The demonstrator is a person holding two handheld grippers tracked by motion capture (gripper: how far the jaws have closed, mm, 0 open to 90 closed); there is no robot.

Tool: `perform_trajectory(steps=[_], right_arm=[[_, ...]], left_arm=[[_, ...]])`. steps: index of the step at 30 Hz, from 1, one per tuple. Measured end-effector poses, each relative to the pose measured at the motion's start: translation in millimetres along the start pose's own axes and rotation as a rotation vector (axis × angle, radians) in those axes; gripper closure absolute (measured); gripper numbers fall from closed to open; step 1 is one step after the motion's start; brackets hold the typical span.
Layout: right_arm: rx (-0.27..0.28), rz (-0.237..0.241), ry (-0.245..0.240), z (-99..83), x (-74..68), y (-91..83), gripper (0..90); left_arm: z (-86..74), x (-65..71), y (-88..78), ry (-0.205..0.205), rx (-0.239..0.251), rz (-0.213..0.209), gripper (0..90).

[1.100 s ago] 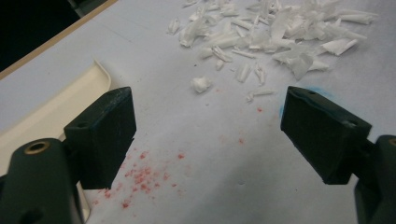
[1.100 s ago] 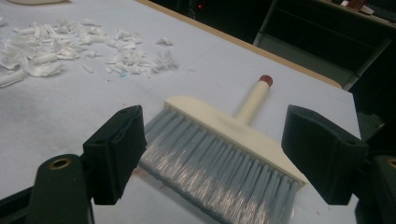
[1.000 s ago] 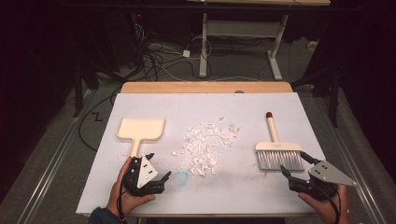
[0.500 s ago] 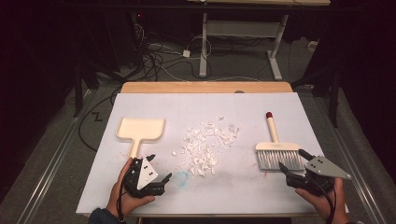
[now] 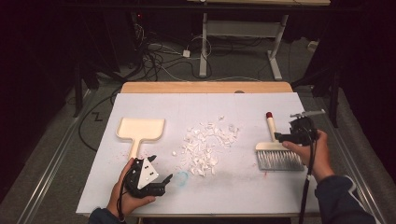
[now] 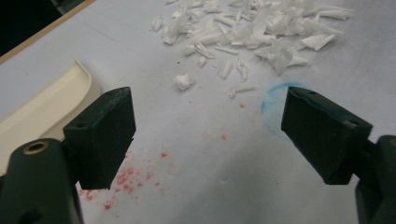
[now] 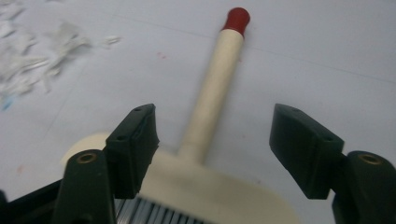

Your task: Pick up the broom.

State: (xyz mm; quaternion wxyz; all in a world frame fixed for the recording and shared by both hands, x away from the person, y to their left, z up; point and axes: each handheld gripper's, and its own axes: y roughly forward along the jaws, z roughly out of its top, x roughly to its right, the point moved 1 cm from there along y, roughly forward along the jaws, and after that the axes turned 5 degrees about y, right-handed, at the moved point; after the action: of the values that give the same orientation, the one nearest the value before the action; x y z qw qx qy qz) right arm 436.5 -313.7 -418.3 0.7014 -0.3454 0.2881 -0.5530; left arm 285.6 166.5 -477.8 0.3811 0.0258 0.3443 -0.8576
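Note:
A cream brush [image 5: 276, 153] with a red-tipped handle [image 7: 215, 79] lies at the right of the white table sheet [image 5: 243, 107], bristles toward me. My right gripper [image 5: 281, 137] hovers open over it. In the right gripper view the handle runs up between the two spread jaws of that gripper [image 7: 214, 145], untouched. A pile of white paper scraps [image 5: 205, 144] sits mid-table. A cream dustpan [image 5: 140, 130] lies at the left. My left gripper [image 5: 162, 185] rests open near the front edge, just behind the dustpan's handle. Its jaws [image 6: 210, 135] hold nothing and point toward the scraps [image 6: 252, 32].
A faint blue ring mark [image 6: 276, 99] and red specks [image 6: 122, 179] stain the sheet near the left gripper. The wooden table edge [image 5: 205, 87] shows at the back. Cables and a desk frame [image 5: 243, 32] lie on the floor beyond.
My right gripper has moved from the front right corner forward and left, over the brush handle. The left gripper has stayed put.

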Motion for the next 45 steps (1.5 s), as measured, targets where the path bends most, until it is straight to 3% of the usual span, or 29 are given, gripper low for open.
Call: perform_trajectory(steps=[1, 2, 5, 11, 12, 13, 15, 21, 26, 28, 32, 33, 37, 38, 40, 41, 42, 43, 44, 45], right_arm=[[0.000, 0.000, 0.000, 0.0, 0.0, 0.0, 36.2], [-0.050, -0.010, 0.017, 10.2, 0.9, 12.3, 37.8], [-0.116, -0.041, 0.013, 20.4, -3.0, 31.6, 40.2], [-0.209, -0.031, 0.027, 20.0, -8.9, 61.0, 47.6], [-0.196, -0.039, 0.011, 20.3, -10.5, 61.4, 51.5], [-0.182, -0.026, 0.002, 20.6, -12.3, 61.5, 63.9], [-0.167, -0.016, -0.003, 19.8, -12.9, 61.9, 67.2], [-0.137, -0.008, -0.064, 16.6, -14.9, 61.7, 71.3], [-0.124, 0.014, -0.088, 14.3, -14.0, 59.3, 71.3], [-0.089, 0.023, -0.098, 12.8, -12.7, 53.7, 71.4], [0.050, 0.071, -0.110, 2.7, -7.5, 30.3, 71.4], [0.050, 0.071, -0.110, 2.7, -7.5, 30.3, 71.4], [0.223, 0.124, -0.124, -11.5, -1.0, 3.2, 71.5], [0.223, 0.124, -0.124, -11.5, -1.0, 3.2, 71.5], [0.283, 0.155, -0.132, -16.2, -2.5, -9.8, 71.5], [0.328, 0.152, -0.143, -21.5, -5.7, -21.9, 71.5], [0.328, 0.152, -0.143, -21.5, -5.7, -21.9, 71.5], [0.382, 0.164, -0.166, -28.7, -7.4, -33.3, 71.6], [0.382, 0.164, -0.166, -28.7, -7.4, -33.3, 71.6], [0.462, 0.146, -0.191, -39.1, -9.4, -45.0, 71.6]], left_arm=[[-0.2, -0.1, -0.4, 0.000, 0.001, -0.001, 16.6], [-0.5, -0.1, -0.8, -0.002, 0.001, -0.001, 16.6], [-1.4, 1.1, -1.2, 0.003, -0.004, -0.006, 16.7], [-3.0, 1.3, -2.1, 0.004, -0.004, -0.009, 16.7], [-3.3, 0.9, -2.5, 0.002, -0.003, -0.010, 16.7], [-3.8, 0.7, -2.6, 0.000, -0.005, -0.011, 16.7], [-3.9, 0.9, -2.4, 0.001, -0.007, -0.012, 16.7], [-2.4, 2.7, -1.5, 0.013, -0.009, -0.019, 16.7], [-2.0, 2.5, 0.0, 0.006, -0.012, -0.022, 16.7], [-2.3, 2.3, 0.2, 0.007, -0.013, -0.023, 16.7], [-3.0, 1.2, -1.0, -0.003, -0.004, -0.028, 16.7], [-3.0, 1.0, -1.3, -0.004, -0.003, -0.026, 16.7], [-1.5, 1.0, -4.3, -0.007, 0.014, -0.016, 16.7], [-0.8, 1.1, -4.2, -0.015, 0.019, -0.014, 16.7], [1.1, 1.4, -4.9, -0.027, 0.024, -0.018, 16.9], [2.3, 2.3, -5.3, -0.032, 0.031, -0.014, 17.2], [4.2, 4.0, -6.5, -0.029, 0.034, -0.003, 17.2], [9.7, 10.5, -8.9, -0.013, 0.052, 0.000, 18.2], [9.7, 10.5, -8.9, -0.013, 0.052, 0.000, 18.2], [12.9, 14.8, -9.1, -0.011, 0.059, -0.006, 18.2]])
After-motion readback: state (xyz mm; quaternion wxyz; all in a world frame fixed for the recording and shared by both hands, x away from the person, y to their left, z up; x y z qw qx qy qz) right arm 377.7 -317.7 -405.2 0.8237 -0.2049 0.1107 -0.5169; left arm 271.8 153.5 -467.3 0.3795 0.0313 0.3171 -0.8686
